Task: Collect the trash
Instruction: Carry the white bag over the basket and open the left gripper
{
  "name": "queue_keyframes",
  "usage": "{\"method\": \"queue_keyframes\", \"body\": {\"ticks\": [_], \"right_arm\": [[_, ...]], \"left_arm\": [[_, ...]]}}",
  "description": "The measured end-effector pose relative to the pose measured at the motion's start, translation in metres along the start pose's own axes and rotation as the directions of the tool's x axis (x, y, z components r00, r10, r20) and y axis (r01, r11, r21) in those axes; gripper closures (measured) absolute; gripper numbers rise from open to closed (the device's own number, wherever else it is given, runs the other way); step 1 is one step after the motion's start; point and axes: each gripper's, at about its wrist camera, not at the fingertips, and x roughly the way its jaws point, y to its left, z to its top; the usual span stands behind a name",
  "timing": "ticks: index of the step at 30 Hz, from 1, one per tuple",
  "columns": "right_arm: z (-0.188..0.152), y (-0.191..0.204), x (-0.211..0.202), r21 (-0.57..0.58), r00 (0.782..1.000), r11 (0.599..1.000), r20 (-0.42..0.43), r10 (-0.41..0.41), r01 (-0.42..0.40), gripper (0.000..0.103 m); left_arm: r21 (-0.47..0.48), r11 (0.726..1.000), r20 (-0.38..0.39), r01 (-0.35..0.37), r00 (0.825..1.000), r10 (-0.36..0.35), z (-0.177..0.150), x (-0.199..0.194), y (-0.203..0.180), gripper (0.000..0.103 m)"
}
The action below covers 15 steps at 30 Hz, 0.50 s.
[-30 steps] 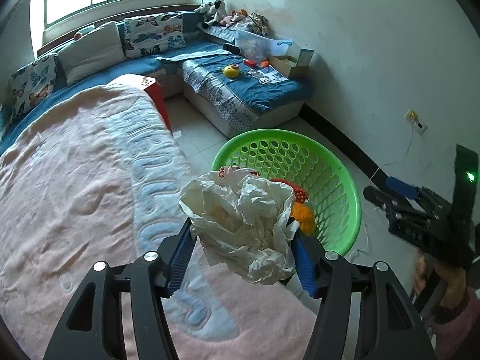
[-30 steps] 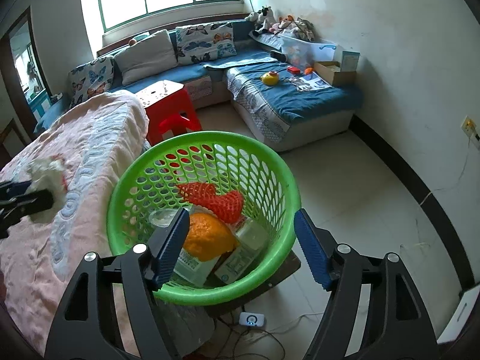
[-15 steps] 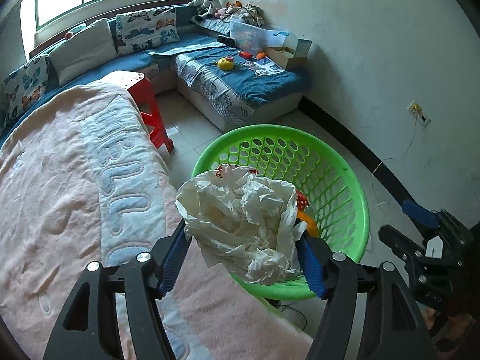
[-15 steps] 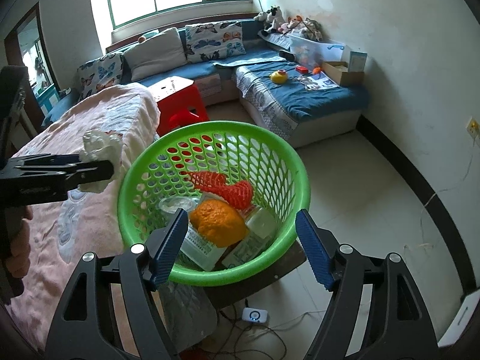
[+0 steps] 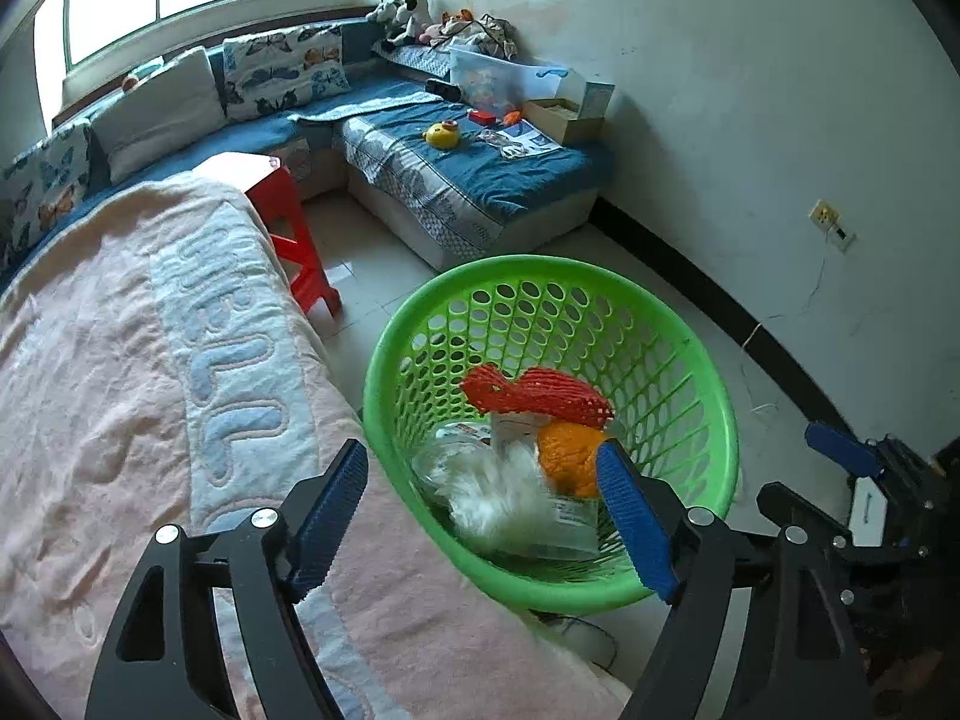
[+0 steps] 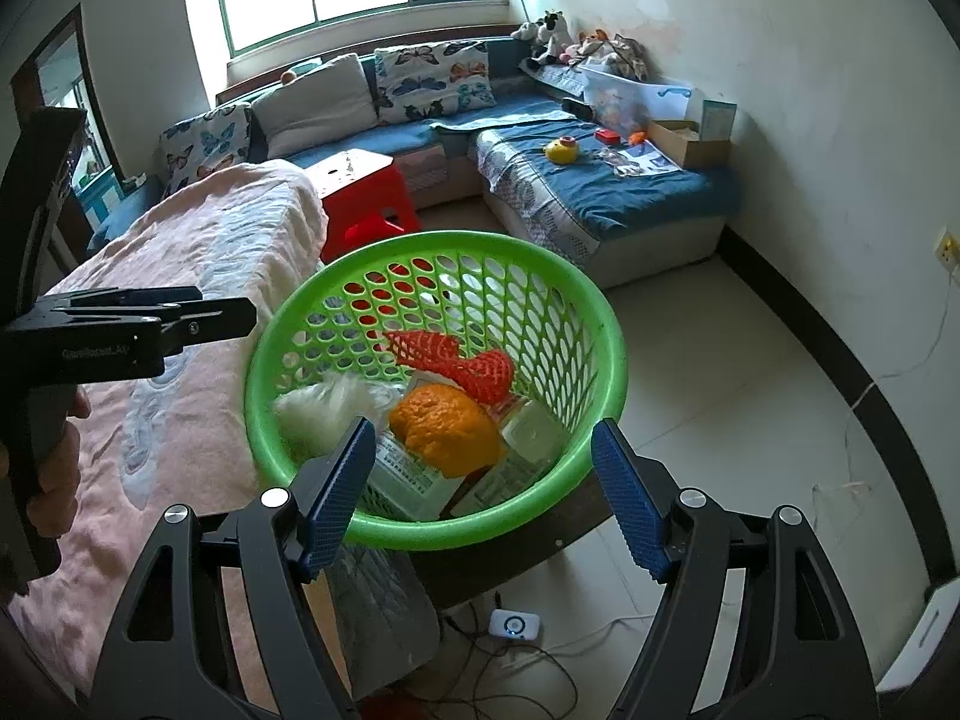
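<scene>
The crumpled white paper wad [image 5: 504, 495] is no longer held. A second ago it was pinched between the blue pads of the left gripper [image 5: 480, 516], above the near rim of the green basket [image 5: 708, 372]; the jaws have just been opening, and nothing is seen between them now. The wad appears blurred in the left wrist view, so it is judged to be dropping or only just landed. In the right wrist view it is found inside the basket at about nine o'clock of the bowl, white wad [image 6: 327, 405] against the left wall, beside the orange peel [image 6: 447, 429].

The left gripper's fingers are spread wide and empty, held over the basket's near edge at about seven o'clock of the rim. The right gripper [image 6: 483, 495] is likewise held wide with nothing between its pads, at the basket's six o'clock side; no change is seen in its spread.

Other rubbish is already gathered in the basket: a red foam net [image 6: 456, 357] toward twelve o'clock, a clear plastic bottle [image 6: 528, 429] at about three o'clock, and a printed packet under the peel. The pink blanket [image 5: 120, 360] at the basket's nine o'clock side shows no further litter in either view.

This piece can be counted as collected. Whether more trash remains elsewhere in the room cannot be told from these views.
</scene>
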Motion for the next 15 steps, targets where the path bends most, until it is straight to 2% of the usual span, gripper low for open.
{"method": "queue_keyframes", "body": {"ticks": [7,15], "right_arm": [[-0.001,0.010,-0.009,0.005,1.000,1.000,0.007,0.025,-0.025,0.026],[-0.004,0.036,-0.025,-0.007,0.998,0.998,0.012,0.069,-0.069,0.019]], "left_arm": [[0.010,1.000,0.040,-0.016,0.999,0.016,-0.007,-0.025,0.002,0.021],[-0.048,0.998,0.089,-0.040,0.995,0.044,-0.027,-0.070,0.025,0.015]]}}
